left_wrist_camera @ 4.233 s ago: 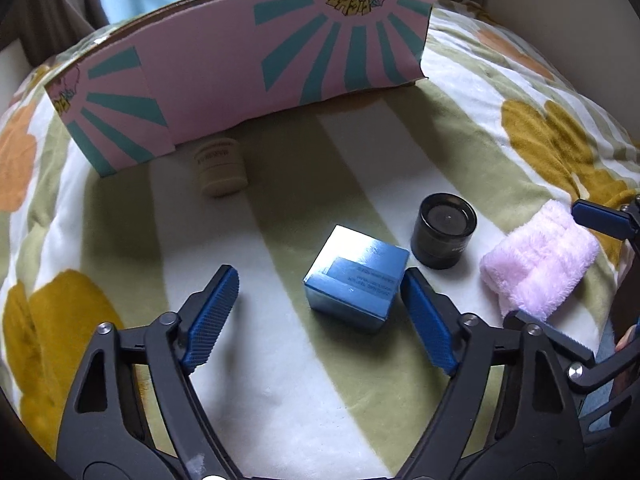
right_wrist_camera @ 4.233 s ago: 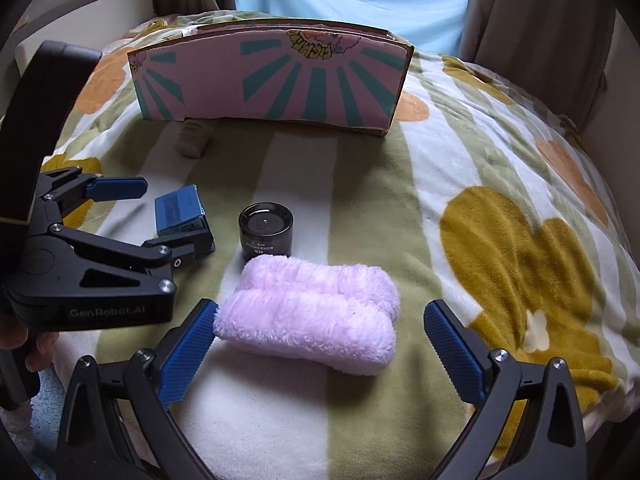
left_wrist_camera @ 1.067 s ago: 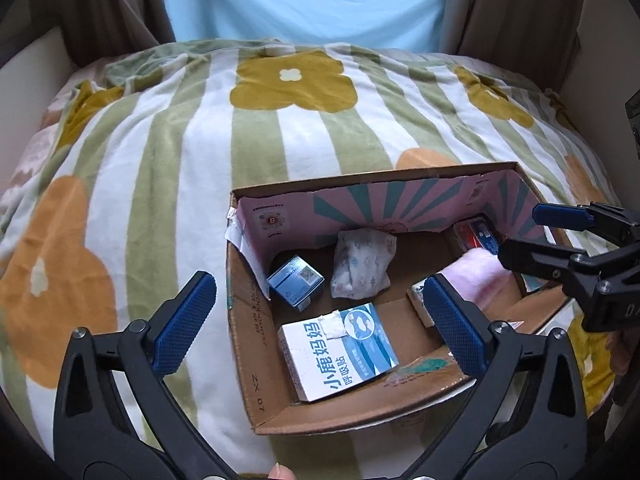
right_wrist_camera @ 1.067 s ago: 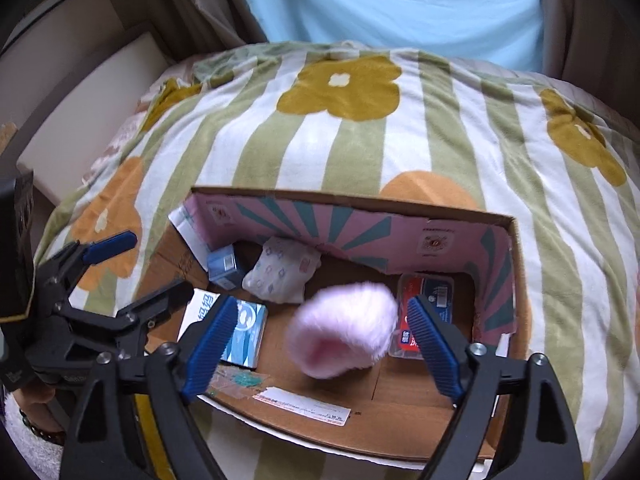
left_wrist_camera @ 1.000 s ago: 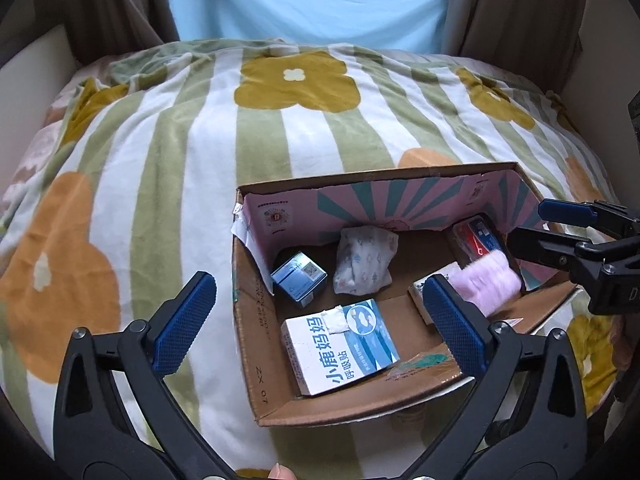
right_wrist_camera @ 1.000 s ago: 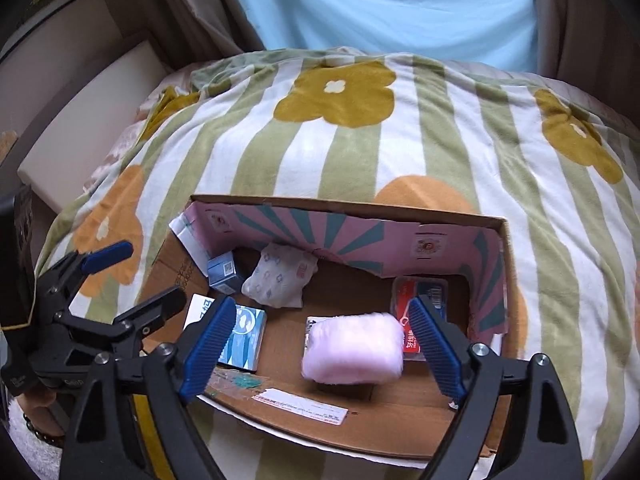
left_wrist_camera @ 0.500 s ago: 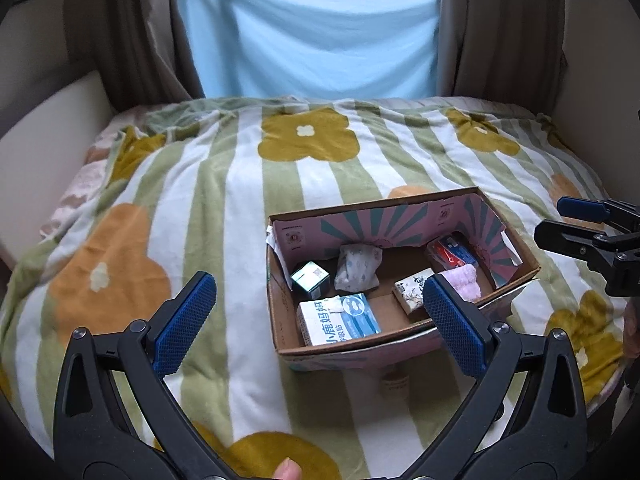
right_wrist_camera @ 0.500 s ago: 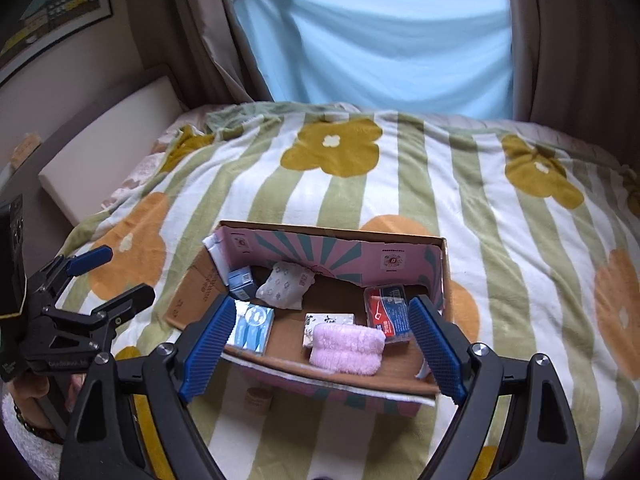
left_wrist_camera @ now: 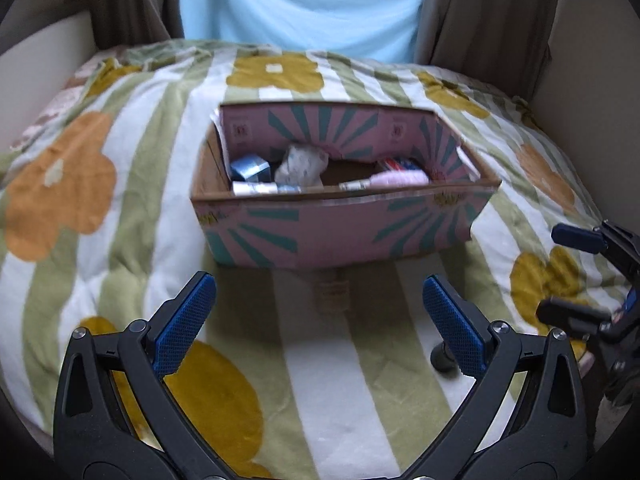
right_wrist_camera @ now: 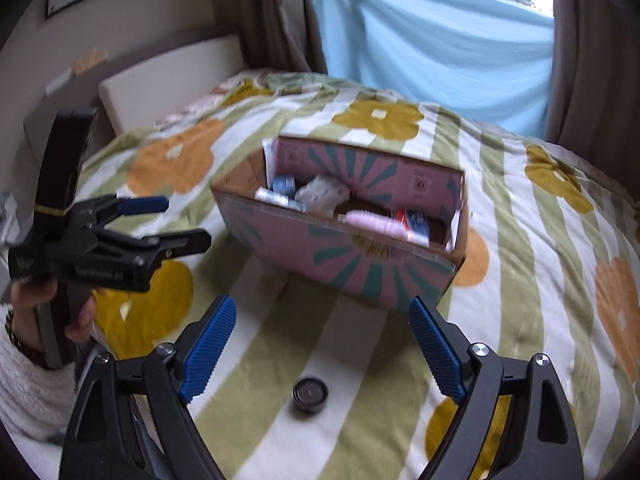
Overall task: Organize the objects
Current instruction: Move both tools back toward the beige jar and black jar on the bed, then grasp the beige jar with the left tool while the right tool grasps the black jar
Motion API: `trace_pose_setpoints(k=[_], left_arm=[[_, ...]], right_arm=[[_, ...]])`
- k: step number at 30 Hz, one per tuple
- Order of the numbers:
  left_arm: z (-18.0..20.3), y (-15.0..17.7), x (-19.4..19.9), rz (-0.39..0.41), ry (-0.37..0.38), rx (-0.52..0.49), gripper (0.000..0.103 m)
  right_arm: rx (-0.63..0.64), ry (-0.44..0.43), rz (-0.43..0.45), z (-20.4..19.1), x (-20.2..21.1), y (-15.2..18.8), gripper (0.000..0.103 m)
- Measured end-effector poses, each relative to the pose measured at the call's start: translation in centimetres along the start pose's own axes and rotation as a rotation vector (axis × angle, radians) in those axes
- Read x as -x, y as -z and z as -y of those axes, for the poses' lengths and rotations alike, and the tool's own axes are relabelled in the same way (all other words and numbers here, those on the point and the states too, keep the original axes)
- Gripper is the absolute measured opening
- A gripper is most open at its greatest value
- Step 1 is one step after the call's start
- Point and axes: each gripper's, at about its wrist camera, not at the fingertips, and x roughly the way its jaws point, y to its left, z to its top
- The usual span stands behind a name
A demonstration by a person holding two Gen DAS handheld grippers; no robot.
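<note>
A pink cardboard box with teal rays point(left_wrist_camera: 340, 236) point(right_wrist_camera: 340, 256) sits on the flowered blanket. Inside lie the pink fluffy towel point(left_wrist_camera: 400, 178) point(right_wrist_camera: 370, 220), a blue box point(left_wrist_camera: 249, 169), a white patterned packet point(left_wrist_camera: 302, 166) and other packages. A black round jar point(right_wrist_camera: 310, 393) stands on the blanket in front of the box, between my right gripper's fingers; its edge shows in the left wrist view point(left_wrist_camera: 443, 358). A beige jar point(left_wrist_camera: 332, 296) stands just before the box. My left gripper point(left_wrist_camera: 320, 324) and right gripper point(right_wrist_camera: 322, 350) are both open and empty.
The striped, flowered blanket point(left_wrist_camera: 120, 208) covers the bed. A light blue curtain point(right_wrist_camera: 432, 40) and brown drapes hang behind. A white headboard or ledge point(right_wrist_camera: 160, 80) lies on the left. The person's hand holds the left gripper point(right_wrist_camera: 100, 236) at the left.
Both grippers have dropped lower and pulled back toward the near side of the box. The pink towel stays in the box, and the black jar now lies under the right gripper.
</note>
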Motion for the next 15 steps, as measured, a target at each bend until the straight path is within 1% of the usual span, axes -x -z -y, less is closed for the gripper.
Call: trace_pose_setpoints(k=[3,6,7,8,10,11,15], left_arm=[[0.7,1.5,-2.1,-0.023,-0.001,-0.014,0.099],[1.3,2.5,-4.3,-0.048,0.009,-0.014,0.098],[1.4,2.7,-4.9,-0.057,0.011,-0.012,0.096],[1.5,2.9,-5.6,-0.069,0.010,-0.010,0.090],[1.6,3.2,-7.0,-0.093,0.007,-0.004,0.083],[1.6,3.3,-7.5,-0.099,0.003,-0.002,0.081],[1.7,3.5,-9.1,-0.116,0.002,0.001,0.077]], right_arm=[[0.000,-0.004,-0.052,0.1,-2.1,2.4,0.086],[-0.015,-0.008,-0.087,0.3,-3.8,4.4,0.086],[-0.025,-0.018,-0.100,0.4,-4.5,5.1,0.086],[-0.031,-0.022,-0.113,0.4,-5.0,5.5,0.085],[-0.036,-0.023,-0.130,0.3,-5.8,6.3,0.085],[-0.038,-0.025,-0.136,0.3,-6.0,6.6,0.082],[-0.054,-0.038,-0.152,0.6,-7.0,7.4,0.076]])
